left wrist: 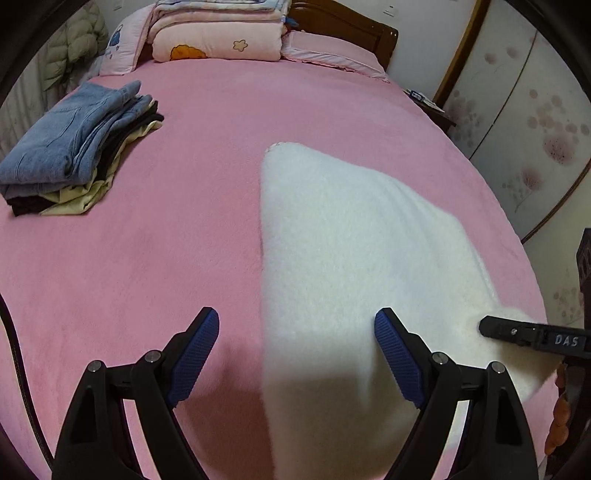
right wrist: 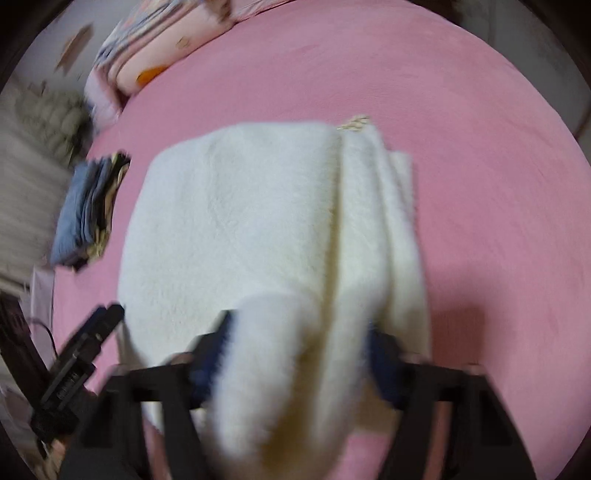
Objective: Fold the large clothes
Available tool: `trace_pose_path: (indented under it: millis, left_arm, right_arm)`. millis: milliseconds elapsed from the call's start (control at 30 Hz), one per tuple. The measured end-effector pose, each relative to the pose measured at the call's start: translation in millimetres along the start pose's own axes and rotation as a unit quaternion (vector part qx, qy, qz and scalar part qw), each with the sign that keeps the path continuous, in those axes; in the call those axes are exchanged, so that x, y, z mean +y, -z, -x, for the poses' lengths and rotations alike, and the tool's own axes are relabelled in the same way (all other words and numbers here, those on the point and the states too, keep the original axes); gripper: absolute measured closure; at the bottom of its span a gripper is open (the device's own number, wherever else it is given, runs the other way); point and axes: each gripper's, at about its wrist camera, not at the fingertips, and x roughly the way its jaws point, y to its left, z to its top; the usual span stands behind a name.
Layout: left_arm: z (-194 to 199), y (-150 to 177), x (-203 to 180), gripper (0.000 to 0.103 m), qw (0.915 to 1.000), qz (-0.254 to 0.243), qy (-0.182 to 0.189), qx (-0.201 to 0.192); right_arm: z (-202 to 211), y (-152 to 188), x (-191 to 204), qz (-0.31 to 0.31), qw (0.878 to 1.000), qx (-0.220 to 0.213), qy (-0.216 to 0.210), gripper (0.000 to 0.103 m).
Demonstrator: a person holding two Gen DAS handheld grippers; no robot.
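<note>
A white fluffy garment lies folded on the pink bed, at the right in the left wrist view. My left gripper is open and empty, just above the garment's left edge. My right gripper comes in from the right at the garment's near corner. In the blurred right wrist view the garment shows several folded layers, and a thick fold of it fills the gap of my right gripper, whose jaws stand wide on either side of it.
A stack of folded clothes with jeans on top sits at the bed's left; it also shows in the right wrist view. Folded quilts and pillows lie at the headboard. A wardrobe stands to the right.
</note>
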Motion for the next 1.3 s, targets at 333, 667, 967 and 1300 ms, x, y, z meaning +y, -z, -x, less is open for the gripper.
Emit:
trace_pose_path:
  millis: [333, 667, 967, 1300]
  left_arm:
    - [-11.1, 25.1, -53.2, 0.018, 0.9941, -0.106, 0.013, -0.017]
    - [-9.8, 25.7, -50.0, 0.01, 0.9954, -0.094, -0.007, -0.018]
    - [22.1, -31.0, -49.6, 0.01, 0.9937, -0.093, 0.021, -0.059]
    - [-86.3, -89.1, -68.0, 0.03, 0.9946, -0.097, 0.032, 0.021]
  right_arm:
    - [25.4, 61.1, -34.6, 0.034, 0.994, -0.102, 0.032, 0.081]
    - [26.3, 81.7, -50.6, -0.018, 0.987, -0.141, 0.078, 0.043]
    - [67.3, 36.1, -4.1, 0.026, 0.975, -0.203, 0.083, 0.046]
    - [-26.4, -58.8, -15.3, 0.026, 0.989, -0.112, 0.097, 0.103]
